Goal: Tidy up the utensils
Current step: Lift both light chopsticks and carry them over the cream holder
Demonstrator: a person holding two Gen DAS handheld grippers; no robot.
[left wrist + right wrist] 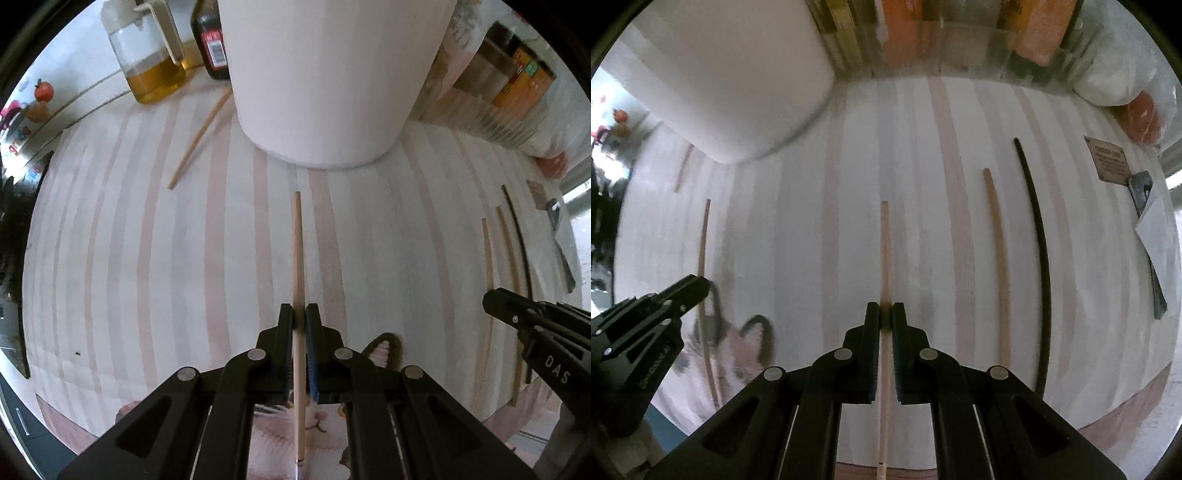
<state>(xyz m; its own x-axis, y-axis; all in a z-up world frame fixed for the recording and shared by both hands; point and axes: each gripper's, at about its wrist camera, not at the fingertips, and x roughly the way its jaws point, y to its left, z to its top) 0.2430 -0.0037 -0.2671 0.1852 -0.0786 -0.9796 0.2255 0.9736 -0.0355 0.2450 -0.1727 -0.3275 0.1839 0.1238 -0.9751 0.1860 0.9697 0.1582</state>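
My left gripper (pixel 299 310) is shut on a light wooden chopstick (pixel 297 254) that points toward the white cylindrical holder (pixel 332 74) just ahead. My right gripper (pixel 885 310) is shut on another wooden chopstick (pixel 885 251), a little above the striped mat (pixel 798 221). Each gripper shows in the other's view, the right one (pixel 491 299) at the right edge and the left one (pixel 698 286) at the left edge. On the mat lie a loose wooden chopstick (pixel 997 258) and a black chopstick (pixel 1039 251) to my right, and another wooden chopstick (pixel 199 136) left of the holder.
An oil bottle (pixel 151 62) and a dark sauce bottle (pixel 212 40) stand behind the holder at the left. Clear bins with packets (pixel 960 40) line the back. A white bag (pixel 1115 77) and a knife-like tool (pixel 1145 229) lie at the right.
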